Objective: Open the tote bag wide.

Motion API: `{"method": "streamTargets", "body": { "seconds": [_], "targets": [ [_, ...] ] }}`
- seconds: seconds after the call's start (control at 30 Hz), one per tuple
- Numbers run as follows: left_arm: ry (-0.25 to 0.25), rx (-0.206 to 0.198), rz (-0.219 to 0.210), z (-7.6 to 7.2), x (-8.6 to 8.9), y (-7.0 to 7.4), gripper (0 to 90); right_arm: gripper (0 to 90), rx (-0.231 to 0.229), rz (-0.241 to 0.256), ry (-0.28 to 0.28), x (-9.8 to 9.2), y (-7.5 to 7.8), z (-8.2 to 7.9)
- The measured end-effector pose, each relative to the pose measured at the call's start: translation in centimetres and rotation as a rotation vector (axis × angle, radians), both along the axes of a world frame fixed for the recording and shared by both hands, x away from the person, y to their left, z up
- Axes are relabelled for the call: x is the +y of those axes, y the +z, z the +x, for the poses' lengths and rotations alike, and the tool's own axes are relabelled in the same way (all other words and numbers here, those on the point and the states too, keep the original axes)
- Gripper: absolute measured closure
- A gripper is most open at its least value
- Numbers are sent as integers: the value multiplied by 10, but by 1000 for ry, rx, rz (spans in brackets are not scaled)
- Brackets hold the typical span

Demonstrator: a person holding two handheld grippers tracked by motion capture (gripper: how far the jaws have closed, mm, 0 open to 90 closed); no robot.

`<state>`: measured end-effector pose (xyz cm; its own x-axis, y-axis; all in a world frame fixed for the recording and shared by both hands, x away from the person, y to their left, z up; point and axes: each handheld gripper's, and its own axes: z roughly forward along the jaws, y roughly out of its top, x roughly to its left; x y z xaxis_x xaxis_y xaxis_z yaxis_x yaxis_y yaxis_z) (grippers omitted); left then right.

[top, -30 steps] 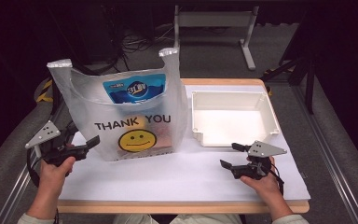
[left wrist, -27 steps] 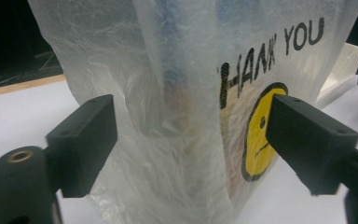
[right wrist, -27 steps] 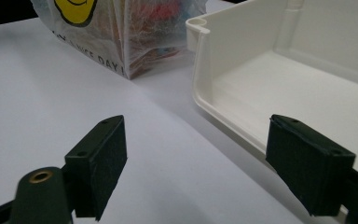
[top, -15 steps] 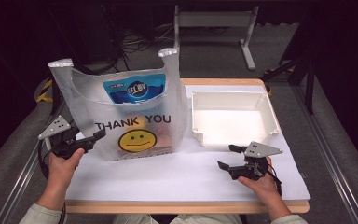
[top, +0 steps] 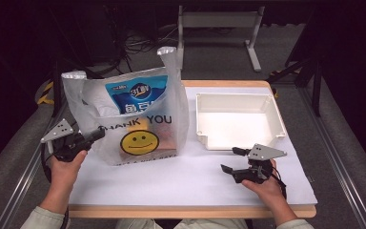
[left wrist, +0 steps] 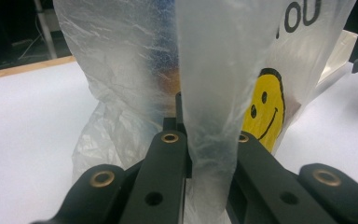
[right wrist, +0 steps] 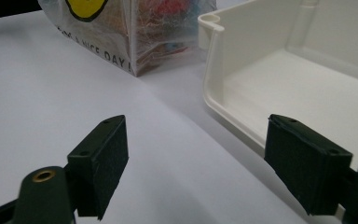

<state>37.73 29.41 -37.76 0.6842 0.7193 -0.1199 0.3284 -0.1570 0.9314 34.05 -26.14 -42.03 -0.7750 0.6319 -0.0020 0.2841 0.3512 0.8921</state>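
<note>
A translucent plastic bag (top: 138, 119) printed with THANK YOU and a yellow smiley stands upright on the left half of the white table cover. A blue packet and some other goods show through it. My left gripper (top: 97, 133) is at the bag's lower left edge. In the left gripper view its jaws are close together around a vertical fold of the bag (left wrist: 212, 93), so my left gripper (left wrist: 207, 135) is shut on that fold. My right gripper (top: 229, 159) rests low near the front right with its jaws wide apart and nothing between them (right wrist: 196, 158).
A shallow white tray (top: 276, 114) sits at the back right, its near corner (right wrist: 212, 70) just beyond my right gripper. The bag's bottom corner (right wrist: 135, 56) lies left of the tray. The wooden table edge (top: 190, 212) runs along the front.
My left gripper moved right and forward to the bag's left edge and closed on a fold of it. The right gripper shifted only slightly and stayed open.
</note>
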Motion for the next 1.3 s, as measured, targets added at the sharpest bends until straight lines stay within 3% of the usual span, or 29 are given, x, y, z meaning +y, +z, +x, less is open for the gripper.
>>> {"method": "streamTargets", "body": {
  "seconds": [0.3,0.7,1.03,1.2,1.3],
  "targets": [
    [-1,-17,16,-2,-5,3,897,224,-38,40,24,22,24,7],
    [-6,-17,3,-2,-4,3,896,231,-90,47,34,63,59,34],
    [-8,-20,-6,-3,-4,3,890,237,-97,54,77,98,75,53],
    [-10,-23,-7,-3,-5,3,886,242,-98,50,71,107,79,58],
    [-12,-22,-6,-3,-5,2,878,246,-81,16,56,122,80,66]
  ]
}}
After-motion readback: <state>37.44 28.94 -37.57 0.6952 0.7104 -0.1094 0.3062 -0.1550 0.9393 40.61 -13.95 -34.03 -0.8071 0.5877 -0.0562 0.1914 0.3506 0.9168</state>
